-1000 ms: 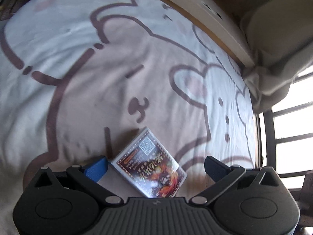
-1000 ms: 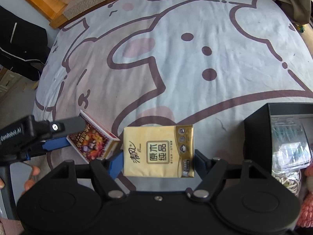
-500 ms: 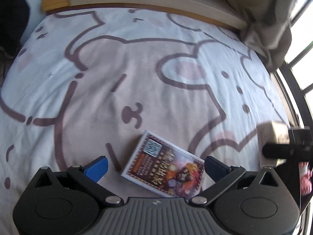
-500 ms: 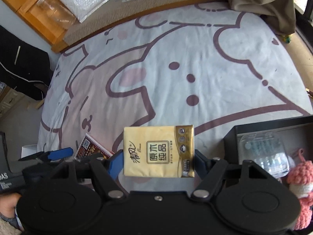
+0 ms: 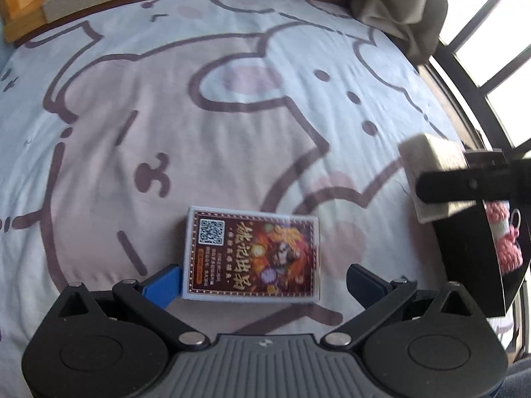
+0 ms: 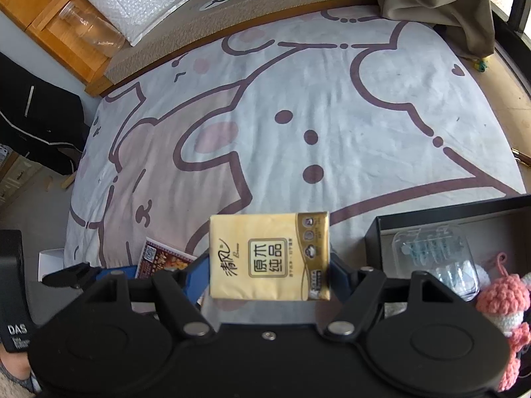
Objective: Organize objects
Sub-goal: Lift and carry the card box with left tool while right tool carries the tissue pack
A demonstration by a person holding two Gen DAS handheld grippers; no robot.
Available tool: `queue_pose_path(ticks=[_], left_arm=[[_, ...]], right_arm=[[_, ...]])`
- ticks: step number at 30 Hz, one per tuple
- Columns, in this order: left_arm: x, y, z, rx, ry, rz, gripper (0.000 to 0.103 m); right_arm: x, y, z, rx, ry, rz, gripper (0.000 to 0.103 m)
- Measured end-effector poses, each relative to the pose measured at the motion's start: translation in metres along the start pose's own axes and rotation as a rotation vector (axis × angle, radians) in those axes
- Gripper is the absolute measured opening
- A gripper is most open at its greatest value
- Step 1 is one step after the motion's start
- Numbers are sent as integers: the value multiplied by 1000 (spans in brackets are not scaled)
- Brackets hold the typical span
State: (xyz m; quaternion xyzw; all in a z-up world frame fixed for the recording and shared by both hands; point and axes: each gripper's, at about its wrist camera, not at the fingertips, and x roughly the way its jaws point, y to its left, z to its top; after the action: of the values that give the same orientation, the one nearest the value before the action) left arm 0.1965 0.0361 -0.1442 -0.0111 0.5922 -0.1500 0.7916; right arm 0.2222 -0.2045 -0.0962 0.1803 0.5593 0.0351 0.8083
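Note:
My right gripper [image 6: 269, 273] is shut on a yellow tissue pack [image 6: 269, 256] and holds it above the bed, just left of a black box [image 6: 431, 214]. The pack also shows in the left wrist view [image 5: 431, 169], next to the box [image 5: 471, 265]. A card box with a QR code [image 5: 252, 253] lies flat on the sheet between the fingers of my left gripper [image 5: 264, 280], which is open around it. The card box also shows in the right wrist view [image 6: 159, 260].
The black box holds a clear plastic case [image 6: 434, 255] and a pink crocheted toy [image 6: 504, 311]. The bed has a bear-print sheet [image 6: 298, 116]. A headboard and wooden cabinet [image 6: 63, 23] stand at the far side. A curtain [image 5: 408, 10] and window bars are at the right.
My left gripper has turned so the card box lies squarely between its fingers. My right gripper has lifted the tissue pack and carried it right toward the black box.

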Motion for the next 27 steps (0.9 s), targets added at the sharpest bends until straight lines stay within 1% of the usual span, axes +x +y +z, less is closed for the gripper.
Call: queue_pose_path(ticks=[4,9,12,17,23,27], left_arm=[[6,-12,3,20,17,64,101],[16,-19,7,29,31,148,93],[20,-20,10,25,29,181,92],[24,-21,15,7,28,203,89],[21,-15,16,-45,22,211,88],[11,-14,14,-65,-4,230,88]], right_arm=[[-3,0,0,-6,-6,5,74],[-5,-3,0,-10,-6,-2,74],[-5,-5,0,-19,-5,-9,74],[-4,-8,1,-32,0,-25,74],[-4,-7,0,-63,1,-51,74],[-7,-6,0,-71,-10,-57,74]])
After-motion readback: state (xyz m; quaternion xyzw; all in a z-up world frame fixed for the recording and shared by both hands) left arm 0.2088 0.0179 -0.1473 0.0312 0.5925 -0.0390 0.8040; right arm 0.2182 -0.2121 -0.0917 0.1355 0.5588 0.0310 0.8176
